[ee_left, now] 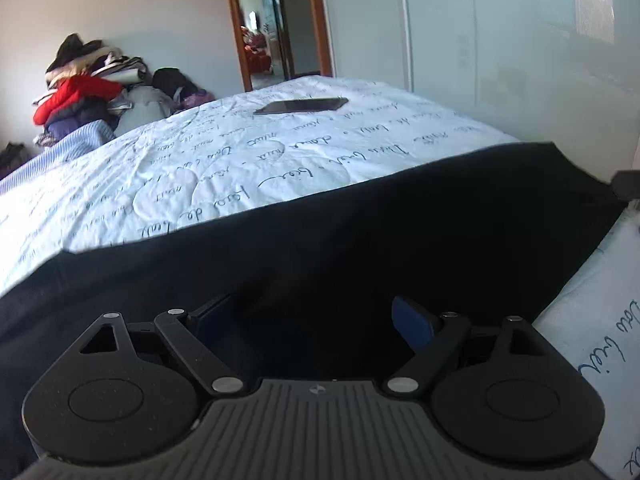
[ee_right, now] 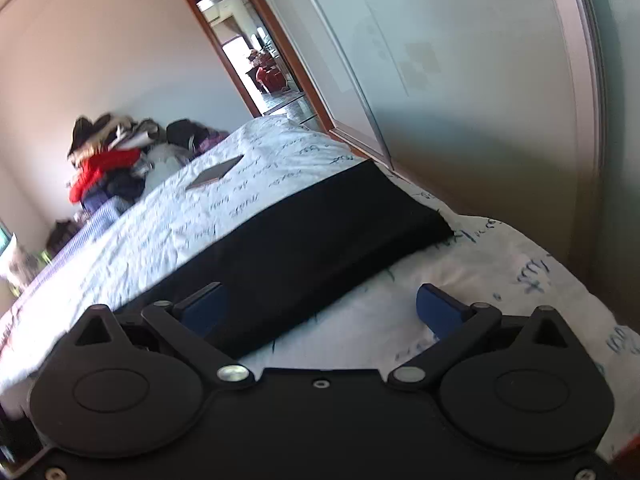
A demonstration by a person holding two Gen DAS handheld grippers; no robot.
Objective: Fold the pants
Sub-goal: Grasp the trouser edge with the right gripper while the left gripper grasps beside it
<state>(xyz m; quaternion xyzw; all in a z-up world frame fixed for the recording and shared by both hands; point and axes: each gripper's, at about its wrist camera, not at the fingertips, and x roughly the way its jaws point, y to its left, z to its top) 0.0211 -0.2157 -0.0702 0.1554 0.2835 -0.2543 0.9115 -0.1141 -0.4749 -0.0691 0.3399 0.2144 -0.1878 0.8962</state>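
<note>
Black pants (ee_left: pixel 360 232) lie flat as a folded strip across the near part of a bed with a white cover printed with handwriting (ee_left: pixel 240 160). My left gripper (ee_left: pixel 312 320) is open, its blue-padded fingers (ee_left: pixel 412 324) low over the pants and holding nothing. In the right wrist view the pants (ee_right: pixel 304 240) run from the near left to the far right. My right gripper (ee_right: pixel 320 312) is open over the pants' near edge, one finger (ee_right: pixel 204 312) above the cloth and the other (ee_right: pixel 436 312) above the bedcover.
A dark phone (ee_left: pixel 300 105) lies on the far part of the bed, also in the right wrist view (ee_right: pixel 214 175). A pile of clothes (ee_left: pixel 92 88) sits against the far wall. An open doorway (ee_left: pixel 272 20) and white wardrobe doors (ee_left: pixel 480 40) stand beyond the bed.
</note>
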